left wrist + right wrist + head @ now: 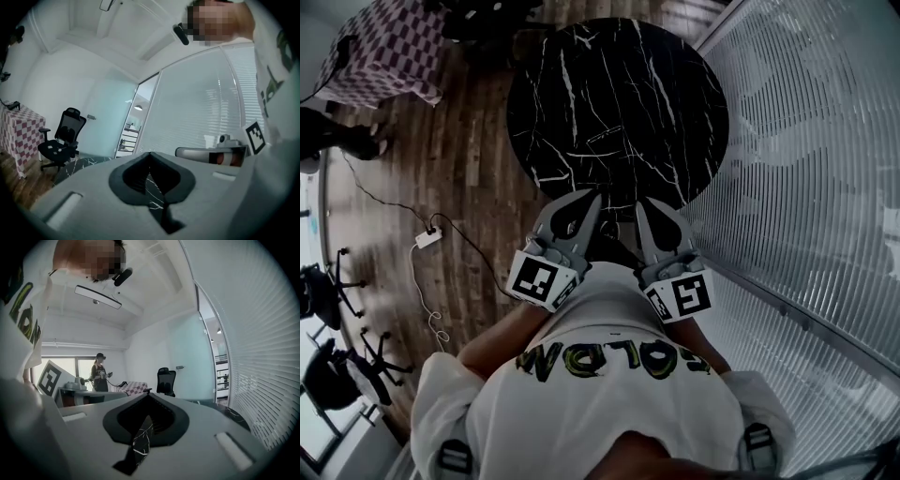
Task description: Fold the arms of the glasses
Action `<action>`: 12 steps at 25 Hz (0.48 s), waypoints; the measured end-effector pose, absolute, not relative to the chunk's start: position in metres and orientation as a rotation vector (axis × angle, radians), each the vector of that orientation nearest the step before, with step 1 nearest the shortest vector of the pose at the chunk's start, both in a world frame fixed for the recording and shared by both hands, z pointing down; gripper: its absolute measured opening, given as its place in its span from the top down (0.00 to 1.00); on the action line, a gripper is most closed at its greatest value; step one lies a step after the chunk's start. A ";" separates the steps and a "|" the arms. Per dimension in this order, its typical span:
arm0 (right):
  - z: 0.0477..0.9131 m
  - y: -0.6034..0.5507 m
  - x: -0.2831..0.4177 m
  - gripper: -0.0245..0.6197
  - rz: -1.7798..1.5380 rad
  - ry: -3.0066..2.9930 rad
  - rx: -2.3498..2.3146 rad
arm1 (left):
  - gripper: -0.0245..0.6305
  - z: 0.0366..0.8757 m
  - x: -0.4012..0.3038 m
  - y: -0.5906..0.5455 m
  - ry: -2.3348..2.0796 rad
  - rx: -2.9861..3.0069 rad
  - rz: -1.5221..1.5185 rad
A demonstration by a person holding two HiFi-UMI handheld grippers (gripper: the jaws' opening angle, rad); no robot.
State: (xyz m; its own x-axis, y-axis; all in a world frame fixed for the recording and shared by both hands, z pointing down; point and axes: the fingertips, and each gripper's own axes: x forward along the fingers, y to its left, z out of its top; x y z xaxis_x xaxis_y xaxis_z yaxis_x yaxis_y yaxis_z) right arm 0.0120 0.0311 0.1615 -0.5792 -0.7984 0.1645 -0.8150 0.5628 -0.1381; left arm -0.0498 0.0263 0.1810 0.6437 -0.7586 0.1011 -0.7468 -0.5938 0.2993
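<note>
- Item: glasses [606,138]. Only a faint, thin dark outline shows on the round black marble table [581,84], near its middle and well ahead of both grippers' tips. It is too small to tell how the arms lie.
- Left gripper [587,199]: jaws together, nothing between them.
- Right gripper [644,204]: jaws together, empty. It sits just beside the left one, and both tips are over the table's near edge.
- Edges: slatted glass wall [806,150] close on the right gripper's right.
- Open room: wooden floor [459,159] left of the left gripper, with a power strip [428,238] on it and office chairs [328,291] farther left.
</note>
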 end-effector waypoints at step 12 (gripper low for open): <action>0.194 0.009 0.041 0.96 0.331 -2.639 1.392 | 0.96 0.221 -0.035 0.010 -1.166 2.544 0.080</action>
